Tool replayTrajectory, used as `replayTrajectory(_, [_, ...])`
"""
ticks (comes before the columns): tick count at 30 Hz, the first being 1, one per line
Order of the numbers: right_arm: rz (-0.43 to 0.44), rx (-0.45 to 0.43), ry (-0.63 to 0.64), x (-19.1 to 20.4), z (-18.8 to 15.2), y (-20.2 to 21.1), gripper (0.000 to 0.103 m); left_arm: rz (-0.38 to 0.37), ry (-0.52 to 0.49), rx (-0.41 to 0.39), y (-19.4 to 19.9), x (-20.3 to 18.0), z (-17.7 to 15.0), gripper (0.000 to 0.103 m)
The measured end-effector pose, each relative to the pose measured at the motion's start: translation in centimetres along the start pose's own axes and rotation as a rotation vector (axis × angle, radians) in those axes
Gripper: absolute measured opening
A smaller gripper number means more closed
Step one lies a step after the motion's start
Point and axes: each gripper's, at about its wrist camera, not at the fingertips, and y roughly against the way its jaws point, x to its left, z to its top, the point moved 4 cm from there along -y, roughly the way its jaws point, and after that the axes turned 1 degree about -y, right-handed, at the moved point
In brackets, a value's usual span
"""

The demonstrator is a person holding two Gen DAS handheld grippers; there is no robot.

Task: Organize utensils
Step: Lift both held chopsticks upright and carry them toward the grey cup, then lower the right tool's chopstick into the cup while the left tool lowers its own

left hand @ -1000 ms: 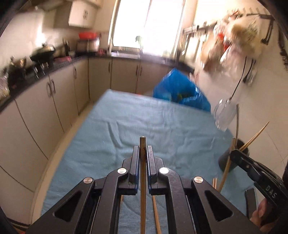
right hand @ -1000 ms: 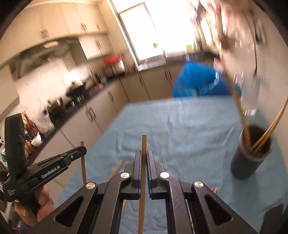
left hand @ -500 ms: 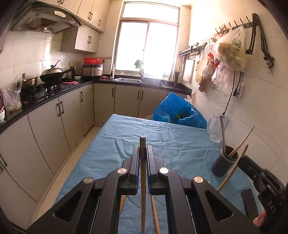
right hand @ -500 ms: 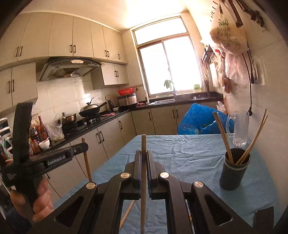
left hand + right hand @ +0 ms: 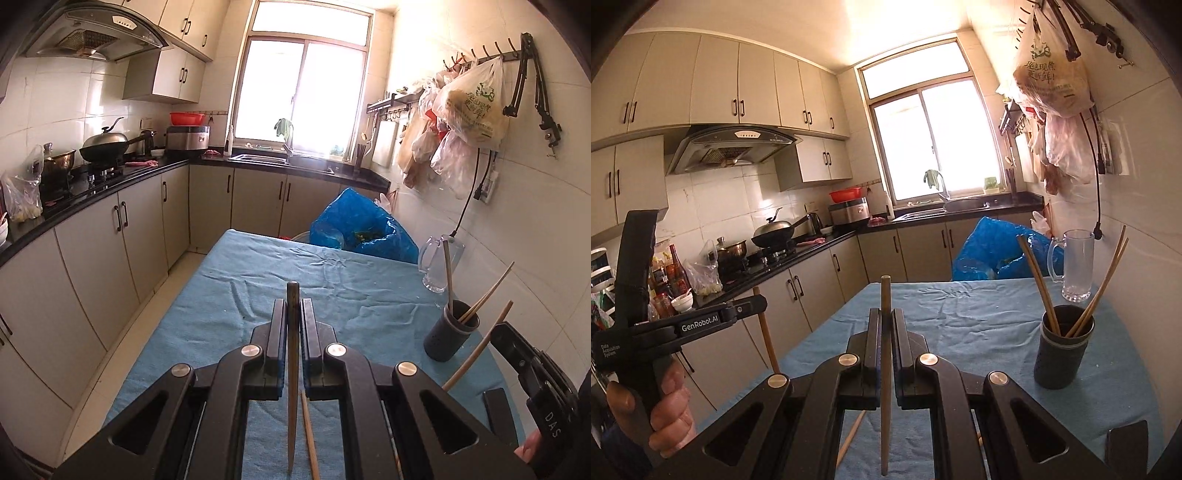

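My left gripper point(image 5: 294, 308) is shut on a dark wooden chopstick point(image 5: 292, 369) that runs between its fingers, held above the blue-clothed table point(image 5: 258, 295). My right gripper point(image 5: 885, 317) is shut on a lighter wooden chopstick point(image 5: 885, 376), also above the table. A dark cup point(image 5: 1062, 354) holding three chopsticks stands at the right; it also shows in the left wrist view point(image 5: 448, 332). The right gripper shows at the right edge of the left wrist view point(image 5: 496, 330), its chopstick point(image 5: 476, 347) slanting up. The left gripper shows at the left of the right wrist view point(image 5: 759, 304). More chopsticks point(image 5: 309, 435) lie on the cloth below.
A glass mug point(image 5: 1076, 264) stands behind the cup near the wall. A blue plastic bag point(image 5: 364, 230) sits at the table's far end. Kitchen counters and cabinets point(image 5: 110, 229) run along the left. Bags hang on wall hooks point(image 5: 469, 103) at the right.
Both grippers have lifted and tilted up from the table, so the views now take in the whole kitchen. Each still holds its chopstick. The cup now sits lower and farther in both views.
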Motion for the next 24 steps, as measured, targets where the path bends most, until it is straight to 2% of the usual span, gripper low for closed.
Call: replayTrajectory(24, [-0.044, -0.038, -0.054, -2.8, 1.4, 1.3, 0.005, -0.02, -0.013, -0.006, 1.1, -1.0, 1.0, 0.006])
